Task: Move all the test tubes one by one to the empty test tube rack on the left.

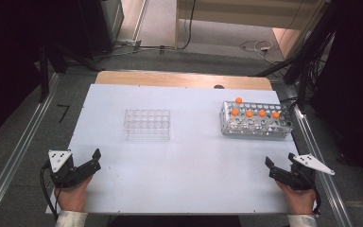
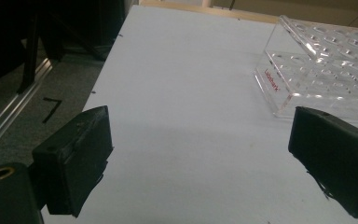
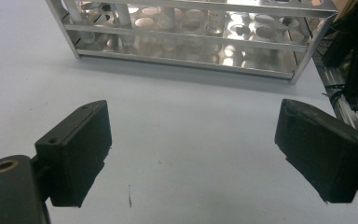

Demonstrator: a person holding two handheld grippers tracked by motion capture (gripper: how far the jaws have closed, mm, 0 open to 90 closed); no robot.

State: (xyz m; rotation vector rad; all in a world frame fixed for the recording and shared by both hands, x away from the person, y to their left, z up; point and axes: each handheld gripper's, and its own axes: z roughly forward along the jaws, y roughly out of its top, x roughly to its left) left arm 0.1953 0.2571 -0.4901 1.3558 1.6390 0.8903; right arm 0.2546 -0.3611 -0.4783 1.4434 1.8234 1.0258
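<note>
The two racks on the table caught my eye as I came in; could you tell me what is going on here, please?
A person sits at the white table with a tool in each hand. The left tool and right tool both rest open near the front edge, holding nothing. The metal rack at the right carries five orange-capped tubes; the clear plastic rack near the middle looks empty. Nothing has been picked up.

Even overhead light falls on the white counter [image 1: 179,156], while the surroundings go almost black. Shadows are soft and faint. The metal rack [image 3: 191,42] throws bright glare off its base in the right gripper view. Close up, both claw views are slightly soft and grainy.
</note>
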